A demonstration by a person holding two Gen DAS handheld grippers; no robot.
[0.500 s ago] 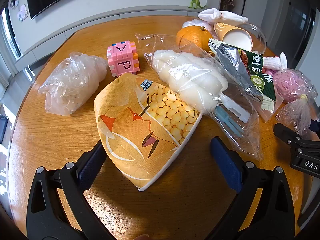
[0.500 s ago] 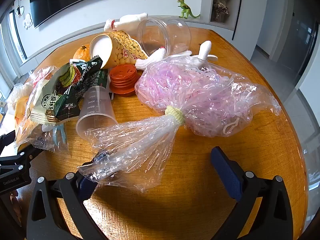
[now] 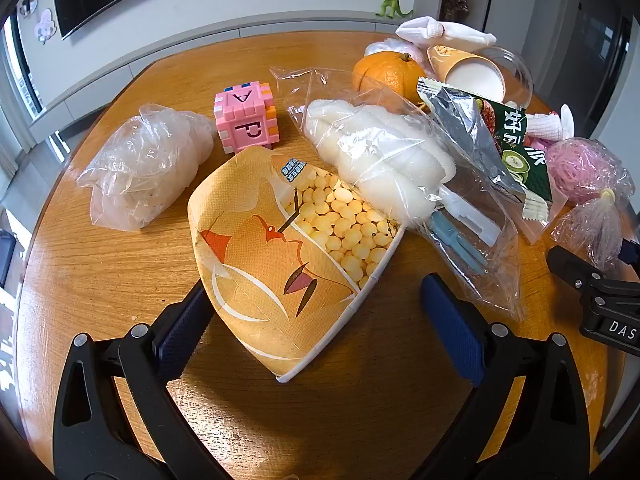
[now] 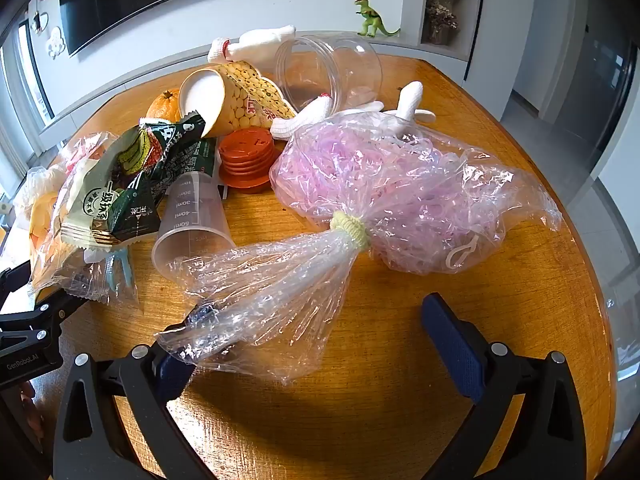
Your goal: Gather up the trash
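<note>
**Two open grippers over a cluttered round table**

The left gripper [image 3: 316, 320] hovers above a wooden table [image 3: 100, 264] with its jaws spread wide. A flattened orange paper cup [image 3: 276, 264] lies on the table between the blue fingers [image 3: 450, 330]; the left pad sits right at the cup's edge, though whether it touches is hard to tell, and the right pad stands clear of it.

Only the left wrist view shows a crumpled clear bag [image 3: 144, 168] at the left, a pink letter cube [image 3: 245, 119] behind the cup, and a clear bag of white foam [image 3: 376, 160] lying over the cup's far end.

The right gripper [image 4: 316, 344] is also released, jaws wide. The loose tail of a clear bag of pink shreds [image 4: 400, 196], tied with a pale band, drapes over its left finger and lies between the jaws, not pinched.

Only the right wrist view shows a clear measuring cup [image 4: 192, 220] on its side, a stack of red lids [image 4: 246, 160] and an empty clear jar [image 4: 332, 68] tipped over.

Both views show a green snack wrapper [image 4: 144, 184], an orange [image 3: 386, 74] and a toy dinosaur [image 4: 372, 16] on the ledge behind.
</note>
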